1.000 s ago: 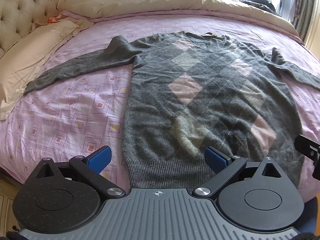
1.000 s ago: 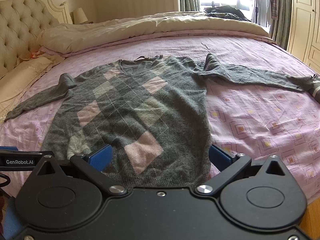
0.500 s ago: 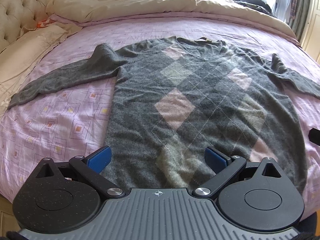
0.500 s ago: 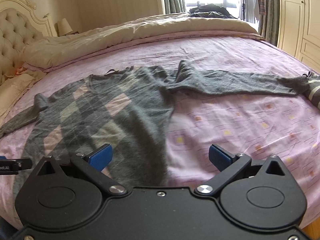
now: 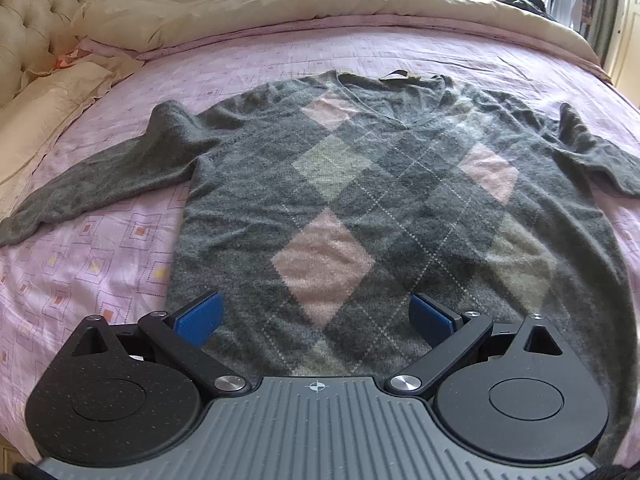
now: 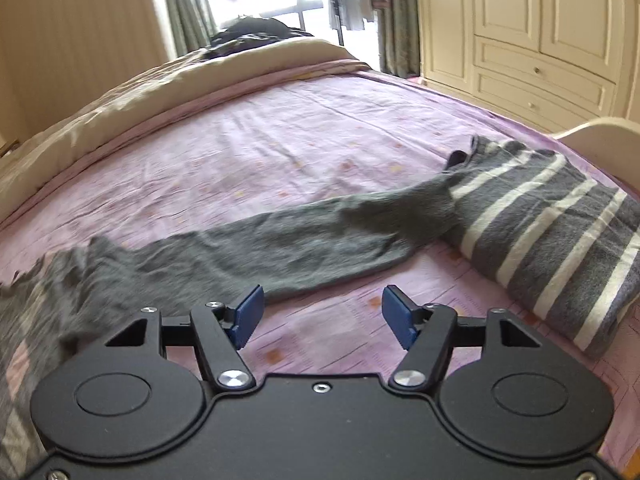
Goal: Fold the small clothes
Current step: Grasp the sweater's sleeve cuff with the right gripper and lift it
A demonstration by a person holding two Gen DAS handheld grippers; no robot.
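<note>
Two grippers hung over the bed: left gripper spread empty above the flat grey sweater's hem, right gripper closing on nothing just short of its sleeve; a striped garment lay beyond.

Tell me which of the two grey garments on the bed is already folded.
The striped grey-and-white garment, a folded bundle at the right. The argyle sweater lies spread flat, sleeves out.

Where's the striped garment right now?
In the right wrist view, the folded striped garment lies at the right on the pink sheet, overlapping the sweater's sleeve cuff.
</note>
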